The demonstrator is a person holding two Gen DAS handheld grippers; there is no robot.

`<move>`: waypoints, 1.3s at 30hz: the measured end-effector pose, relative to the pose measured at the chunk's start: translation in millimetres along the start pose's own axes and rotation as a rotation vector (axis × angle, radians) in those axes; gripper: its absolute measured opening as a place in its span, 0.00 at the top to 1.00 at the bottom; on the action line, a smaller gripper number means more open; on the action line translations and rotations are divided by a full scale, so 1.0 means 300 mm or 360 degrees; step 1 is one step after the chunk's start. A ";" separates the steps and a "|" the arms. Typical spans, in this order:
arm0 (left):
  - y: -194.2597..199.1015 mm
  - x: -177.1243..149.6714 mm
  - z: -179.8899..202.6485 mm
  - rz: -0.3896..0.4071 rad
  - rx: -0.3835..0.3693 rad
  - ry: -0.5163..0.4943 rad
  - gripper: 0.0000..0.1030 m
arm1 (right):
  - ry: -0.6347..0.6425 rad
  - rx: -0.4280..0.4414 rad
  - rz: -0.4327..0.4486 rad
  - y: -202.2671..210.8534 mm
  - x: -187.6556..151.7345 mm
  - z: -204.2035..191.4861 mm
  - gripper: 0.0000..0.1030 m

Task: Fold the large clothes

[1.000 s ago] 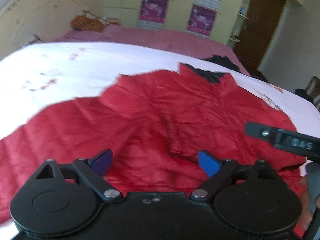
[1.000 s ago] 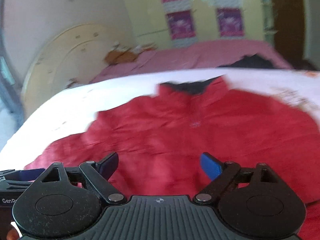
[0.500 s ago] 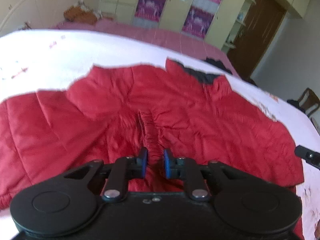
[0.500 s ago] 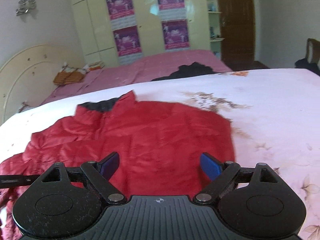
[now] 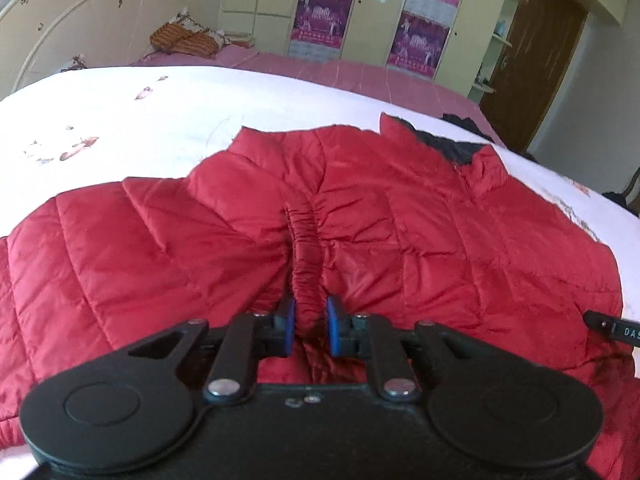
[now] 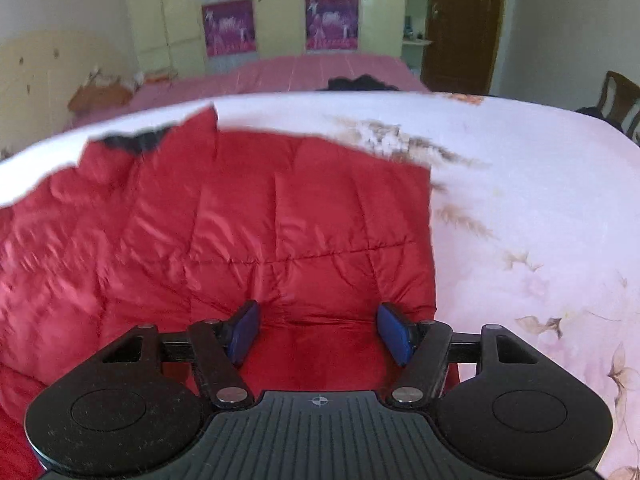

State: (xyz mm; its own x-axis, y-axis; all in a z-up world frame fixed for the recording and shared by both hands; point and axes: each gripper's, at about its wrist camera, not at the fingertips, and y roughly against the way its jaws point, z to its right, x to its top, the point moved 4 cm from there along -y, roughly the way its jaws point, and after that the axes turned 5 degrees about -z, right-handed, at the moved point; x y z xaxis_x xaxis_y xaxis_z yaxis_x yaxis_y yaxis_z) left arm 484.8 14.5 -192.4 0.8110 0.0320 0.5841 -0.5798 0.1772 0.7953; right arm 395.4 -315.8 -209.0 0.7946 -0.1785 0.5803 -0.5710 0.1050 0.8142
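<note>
A red quilted jacket with a dark collar lies spread on a white flowered bedsheet. My left gripper is shut on a gathered elastic cuff or hem of the jacket near its middle. In the right wrist view the jacket fills the left and centre. My right gripper is open, low over the jacket's right edge, with red fabric between its blue pads. The tip of the right gripper shows at the right edge of the left wrist view.
A pink bed stands beyond, with a dark garment on it and orange cushions by the headboard. Cream wardrobes with purple posters, a brown door and a chair line the far walls.
My left gripper closed on the jacket's gathered cuff and holds it. My right gripper swung to the jacket's right edge, came down onto the fabric and narrowed a little.
</note>
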 end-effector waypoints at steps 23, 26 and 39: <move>0.001 0.000 0.028 -0.0041 0.0094 0.0002 0.53 | 0.0235 0.0125 -0.0017 -0.092 0.151 -0.324 0.37; 0.010 -0.003 0.025 -0.0046 0.0099 -0.0008 0.53 | 0.0251 0.0116 -0.0041 -0.116 0.147 -0.326 0.37; 0.106 -0.017 0.008 -0.0026 0.0129 0.0031 0.49 | 0.0399 0.0324 0.0035 0.047 0.093 -0.451 0.37</move>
State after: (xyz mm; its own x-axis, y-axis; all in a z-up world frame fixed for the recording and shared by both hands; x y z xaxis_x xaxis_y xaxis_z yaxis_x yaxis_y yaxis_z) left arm 462.2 17.7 -169.6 0.8212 0.0490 0.5685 -0.5704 0.0978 0.8155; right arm 437.4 -187.0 -178.8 0.7931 0.0710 0.6049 -0.5982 -0.0960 0.7956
